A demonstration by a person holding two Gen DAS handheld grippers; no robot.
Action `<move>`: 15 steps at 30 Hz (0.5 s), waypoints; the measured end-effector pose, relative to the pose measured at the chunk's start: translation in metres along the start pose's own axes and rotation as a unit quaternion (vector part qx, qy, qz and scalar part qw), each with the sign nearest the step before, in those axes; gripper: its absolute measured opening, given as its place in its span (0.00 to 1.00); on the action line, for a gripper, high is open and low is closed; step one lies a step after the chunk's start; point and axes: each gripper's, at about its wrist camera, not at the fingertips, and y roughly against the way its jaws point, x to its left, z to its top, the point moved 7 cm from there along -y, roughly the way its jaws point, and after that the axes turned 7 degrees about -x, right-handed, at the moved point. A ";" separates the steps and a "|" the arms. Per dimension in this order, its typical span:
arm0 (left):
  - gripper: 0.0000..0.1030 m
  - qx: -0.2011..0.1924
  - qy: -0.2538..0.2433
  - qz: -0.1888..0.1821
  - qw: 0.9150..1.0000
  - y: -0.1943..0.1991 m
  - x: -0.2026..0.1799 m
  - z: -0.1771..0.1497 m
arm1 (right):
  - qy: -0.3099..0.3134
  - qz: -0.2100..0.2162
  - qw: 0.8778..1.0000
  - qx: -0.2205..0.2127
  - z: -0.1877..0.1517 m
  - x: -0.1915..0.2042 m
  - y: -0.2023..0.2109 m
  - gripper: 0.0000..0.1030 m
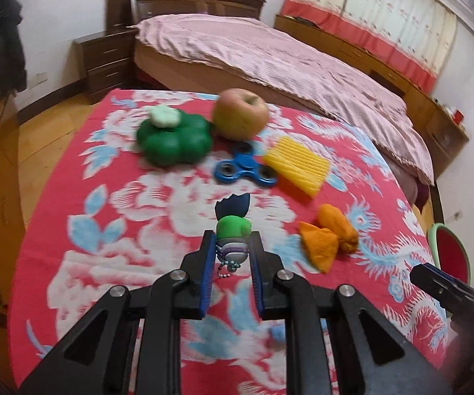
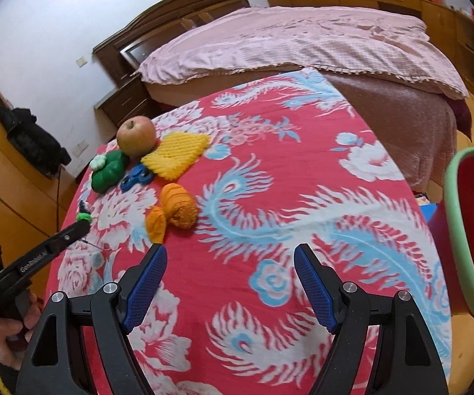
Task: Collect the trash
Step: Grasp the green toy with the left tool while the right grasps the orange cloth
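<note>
My left gripper [image 1: 232, 242] is shut on a small toy figure [image 1: 233, 230] with a green body, dark blue head and a ball chain, just above the red floral tablecloth [image 1: 138, 217]. It also shows in the right wrist view [image 2: 84, 215]. Orange peel pieces [image 1: 330, 235] lie to its right, also seen in the right wrist view [image 2: 174, 212]. A yellow foam fruit net [image 1: 297, 164] lies further back. My right gripper [image 2: 230, 256] is open and empty over the cloth. A red bin with a green rim [image 2: 470, 230] stands off the table's right edge.
An apple [image 1: 240, 113], a green flower-shaped container [image 1: 174, 140] with a white lid and a blue fidget spinner [image 1: 245, 168] sit at the table's far side. A bed [image 1: 269, 52] with a pink cover stands behind, with a nightstand [image 1: 105, 62] to its left.
</note>
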 end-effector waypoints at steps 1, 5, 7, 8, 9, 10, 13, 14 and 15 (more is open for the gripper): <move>0.19 -0.001 0.007 0.003 1.000 0.002 0.006 0.000 | 0.004 0.002 1.000 0.001 0.001 0.004 -0.002 0.78; 0.19 -0.008 0.025 0.011 1.000 0.008 0.024 -0.001 | 0.023 0.008 1.000 0.003 0.004 0.020 -0.010 0.78; 0.19 -0.010 0.034 0.015 0.999 0.010 0.031 -0.002 | 0.032 0.010 0.999 0.005 0.005 0.027 -0.015 0.78; 0.19 -0.010 0.037 0.015 0.999 0.010 0.034 -0.002 | 0.036 0.010 0.999 0.006 0.006 0.031 -0.019 0.78; 0.19 -0.011 0.040 0.014 0.999 0.011 0.035 -0.002 | 0.039 0.009 0.999 0.008 0.006 0.034 -0.022 0.78; 0.19 -0.012 0.042 0.014 0.999 0.011 0.037 -0.002 | 0.041 0.009 0.999 0.009 0.006 0.037 -0.025 0.78; 0.19 -0.016 0.046 0.016 0.999 0.012 0.042 -0.003 | 0.050 0.008 0.999 0.013 0.007 0.044 -0.033 0.78; 0.19 -0.018 0.047 0.016 0.999 0.012 0.044 -0.003 | 0.053 0.007 0.998 0.015 0.006 0.046 -0.037 0.78; 0.19 -0.018 0.047 0.016 0.999 0.012 0.045 -0.003 | 0.055 0.006 0.998 0.016 0.006 0.047 -0.039 0.78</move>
